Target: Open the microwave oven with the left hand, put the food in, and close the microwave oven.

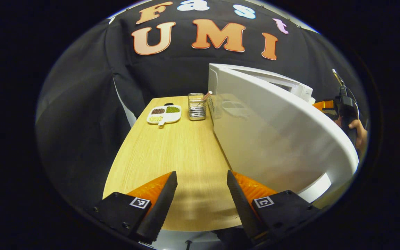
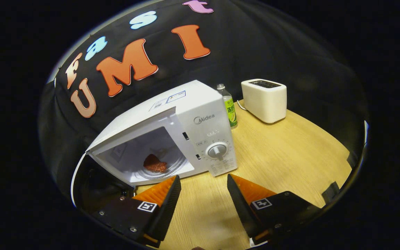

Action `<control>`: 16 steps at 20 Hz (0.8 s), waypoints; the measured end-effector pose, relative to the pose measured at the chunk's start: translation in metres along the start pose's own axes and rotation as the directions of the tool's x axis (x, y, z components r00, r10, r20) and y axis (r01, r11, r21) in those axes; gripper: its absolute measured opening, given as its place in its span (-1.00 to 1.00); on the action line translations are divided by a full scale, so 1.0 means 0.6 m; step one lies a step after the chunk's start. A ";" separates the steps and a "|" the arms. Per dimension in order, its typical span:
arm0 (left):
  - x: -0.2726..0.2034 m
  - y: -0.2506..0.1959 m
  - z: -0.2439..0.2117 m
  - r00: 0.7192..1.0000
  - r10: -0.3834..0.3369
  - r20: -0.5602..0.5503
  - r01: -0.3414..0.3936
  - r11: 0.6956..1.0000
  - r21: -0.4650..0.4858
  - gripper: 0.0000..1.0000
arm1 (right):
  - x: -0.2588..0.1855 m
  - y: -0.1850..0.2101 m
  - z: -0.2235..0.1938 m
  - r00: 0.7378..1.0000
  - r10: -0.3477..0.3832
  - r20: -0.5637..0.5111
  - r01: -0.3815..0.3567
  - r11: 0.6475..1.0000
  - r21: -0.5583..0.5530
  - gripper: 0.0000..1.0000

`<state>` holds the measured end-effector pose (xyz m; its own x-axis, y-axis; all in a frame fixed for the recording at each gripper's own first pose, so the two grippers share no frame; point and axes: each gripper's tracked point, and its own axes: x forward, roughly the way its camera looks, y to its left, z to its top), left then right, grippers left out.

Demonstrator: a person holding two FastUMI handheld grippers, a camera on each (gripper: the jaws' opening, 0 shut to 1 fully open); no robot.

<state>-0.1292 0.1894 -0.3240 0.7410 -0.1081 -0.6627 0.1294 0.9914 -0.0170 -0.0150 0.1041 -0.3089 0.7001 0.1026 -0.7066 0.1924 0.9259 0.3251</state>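
Reddish food (image 2: 155, 164) lies on the boxy white microwave's (image 2: 200, 114) round glass plate (image 2: 172, 168); both hand-held grippers gape empty

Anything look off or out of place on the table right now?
Nothing spilled or damaged. The microwave door stands open with the food on the glass plate inside, so closing remains. Both grippers, left and right, are open and empty.

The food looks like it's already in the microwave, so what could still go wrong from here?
1. The door stands wide open beside the left gripper; a hard push might shove the light-looking microwave across the table.
2. The right gripper hovers open near the cavity opening; the closing door might strike it.
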 end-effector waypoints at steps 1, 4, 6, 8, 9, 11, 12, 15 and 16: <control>0.001 -0.023 0.004 1.000 -0.008 0.005 0.008 1.000 0.012 0.79 | -0.009 -0.009 0.014 1.000 0.010 0.016 -0.009 1.000 -0.012 0.68; 0.010 -0.100 0.029 0.999 -0.046 0.026 0.045 0.998 0.035 0.79 | -0.037 -0.035 0.056 0.997 0.033 0.068 -0.029 0.998 -0.047 0.68; 0.019 -0.153 0.043 0.996 -0.077 0.042 0.074 0.995 0.060 0.79 | -0.053 -0.055 0.076 0.995 0.039 0.091 -0.033 0.997 -0.074 0.72; 0.032 -0.195 0.064 0.993 -0.104 0.059 0.097 0.990 0.102 0.86 | -0.071 -0.077 0.098 0.991 0.041 0.126 -0.028 0.994 -0.106 0.75; 0.043 -0.214 0.071 0.991 -0.121 0.062 0.113 0.987 0.119 0.79 | -0.079 -0.091 0.108 0.989 0.033 0.146 -0.015 0.993 -0.119 0.76; 0.059 -0.250 0.086 0.987 -0.149 0.061 0.139 0.981 0.134 0.79 | -0.095 -0.114 0.122 0.985 0.025 0.170 -0.004 0.992 -0.124 0.78; 0.066 -0.268 0.095 0.984 -0.164 0.064 0.154 0.978 0.137 0.79 | -0.102 -0.123 0.127 0.984 0.023 0.175 -0.001 0.992 -0.122 0.78; 0.084 -0.320 0.128 0.973 -0.214 0.090 0.199 0.968 0.150 0.80 | -0.162 -0.140 0.162 0.980 0.011 0.200 0.016 0.991 -0.135 0.79; 0.093 -0.337 0.138 0.968 -0.230 0.098 0.213 0.964 0.162 0.83 | -0.169 -0.149 0.166 0.978 0.003 0.209 0.027 0.989 -0.143 0.80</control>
<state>-0.0594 -0.0228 -0.2953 0.7522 -0.3399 -0.5645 0.3892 0.9205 -0.0356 -0.0346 -0.0256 -0.2037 0.8290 0.0275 -0.5586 0.1110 0.9708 0.2125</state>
